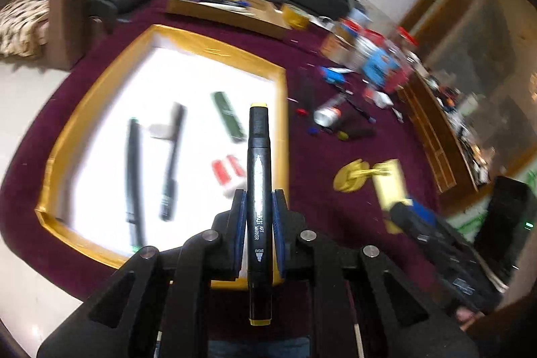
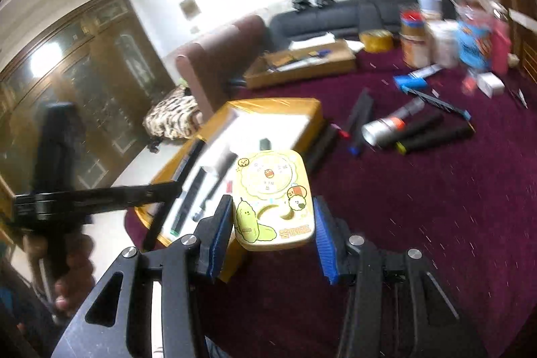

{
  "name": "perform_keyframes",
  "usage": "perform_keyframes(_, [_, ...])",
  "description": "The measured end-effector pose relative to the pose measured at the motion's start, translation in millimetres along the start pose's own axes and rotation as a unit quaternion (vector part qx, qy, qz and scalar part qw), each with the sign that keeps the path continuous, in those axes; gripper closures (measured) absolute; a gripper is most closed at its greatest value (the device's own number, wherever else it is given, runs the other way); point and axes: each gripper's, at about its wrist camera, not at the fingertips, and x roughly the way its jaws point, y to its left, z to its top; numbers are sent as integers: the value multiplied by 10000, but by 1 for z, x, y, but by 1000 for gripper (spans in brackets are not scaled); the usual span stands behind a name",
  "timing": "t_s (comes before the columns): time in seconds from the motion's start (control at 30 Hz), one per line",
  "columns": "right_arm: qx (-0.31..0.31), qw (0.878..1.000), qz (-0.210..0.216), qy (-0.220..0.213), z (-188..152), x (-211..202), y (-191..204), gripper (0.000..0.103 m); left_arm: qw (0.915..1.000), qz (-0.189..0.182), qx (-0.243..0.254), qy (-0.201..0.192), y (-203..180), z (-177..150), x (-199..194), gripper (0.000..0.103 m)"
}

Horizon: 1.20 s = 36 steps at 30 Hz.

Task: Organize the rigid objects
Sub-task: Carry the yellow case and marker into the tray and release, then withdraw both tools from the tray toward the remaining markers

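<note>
My left gripper [image 1: 259, 203] is shut on a black art marker [image 1: 258, 190] with yellow end caps, held above the near right edge of a gold-rimmed white tray [image 1: 282, 96]. The tray holds two black pens [image 1: 134, 176], a green stick [image 1: 228, 116] and a red and white eraser [image 1: 228, 171]. My right gripper [image 2: 273, 217] is shut on a yellow cartoon-printed box [image 2: 272, 200], held above the maroon tablecloth beside the tray [image 2: 312, 116]. The right gripper and box also show in the left wrist view [image 1: 389, 183].
Loose markers, a silver can [image 2: 382, 128] and pens lie on the cloth right of the tray. A wooden box [image 1: 218, 5] of stationery sits behind. Cartons and jars [image 2: 446, 42] crowd the far right. A brown chair [image 2: 214, 69] stands at the table's far edge.
</note>
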Motion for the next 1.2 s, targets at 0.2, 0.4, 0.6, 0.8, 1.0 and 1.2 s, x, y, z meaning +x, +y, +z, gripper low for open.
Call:
perform_keyframes(0.2, [-401,9992,-24,74,32,41,29,61,9993,280,-206,153,33,17,25,91])
perform_keyframes(0.4, [-481,9981,-128,367,56,105,29,61,9978,434,-127,476,50,24,58,91])
perform_keyframes(0.6, [-584,9947,-550,641,82,170,16,61,9965,536,-74,642,54,35,82,91])
perform_keyframes(0.8, [-567,9903,-762,1013,92,222,3,61,9949,570,-11,830,55,43,98,91])
perform_keyframes(1.0, [-867,9825,-1073,1251,84,241,6,61,9959,486,32,761,56,46,98,91])
perform_keyframes(1.2, [-1195,9755,-1280,1333,82,243,10,60,9972,410,19,624,55,45,97,85])
